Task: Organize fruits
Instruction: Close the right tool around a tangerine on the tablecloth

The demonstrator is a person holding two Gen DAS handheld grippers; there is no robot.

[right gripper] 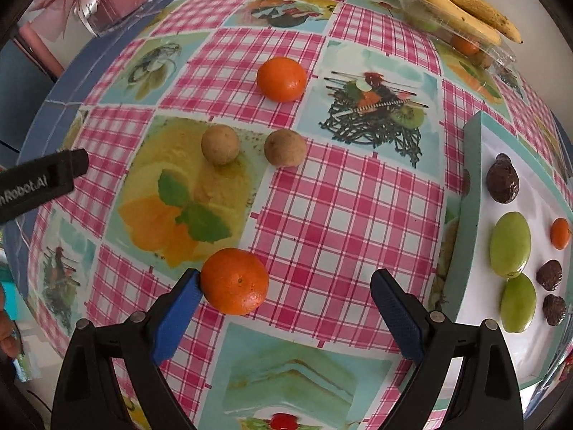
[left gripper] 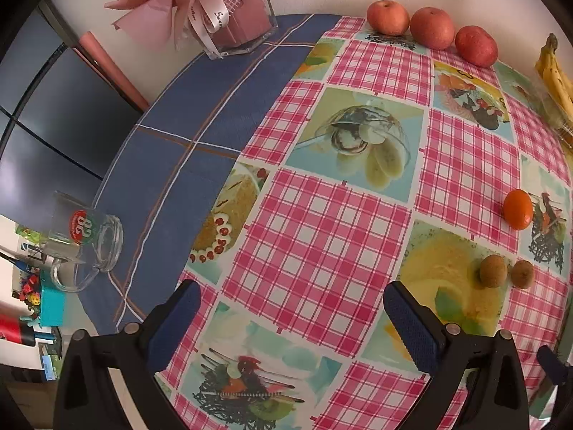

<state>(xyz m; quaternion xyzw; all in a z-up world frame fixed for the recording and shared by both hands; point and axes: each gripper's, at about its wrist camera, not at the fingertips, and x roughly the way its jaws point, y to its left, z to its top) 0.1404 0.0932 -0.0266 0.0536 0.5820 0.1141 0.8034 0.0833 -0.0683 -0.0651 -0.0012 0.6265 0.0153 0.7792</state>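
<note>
Now, the key relation: in the right wrist view the near mandarin [right gripper: 234,281] sits low and left of centre, touching the inner face of the right gripper's [right gripper: 284,290] left finger and well apart from the other finger, so it is off-centre in the gap.
Next move, as a judgement: the right gripper likely needs to shift left to centre the fruit before closing; closing as it stands may roll the fruit.
Long axis: none to speak of; the mandarin is round, so the angle of approach matters little.
Nearer hand: the right one; the left gripper [left gripper: 292,297] faces bare tablecloth [left gripper: 315,222].
Right gripper state: jaws spread wide, gripping nothing.
Left gripper state: jaws spread wide, nothing between them.
Right pose: low over the table, pointing toward the far wall, fingers level with the fruit.
Left pose: hovering left of the fruit; its side shows as a black bar at the left edge of the right wrist view.
Tray [right gripper: 472,193]: right edge of the right wrist view, already holding green, dark and orange fruits; a likely destination.
Other loose fruit: a second mandarin [right gripper: 282,79] upper centre; two kiwis [right gripper: 220,144] between the mandarins.
</note>
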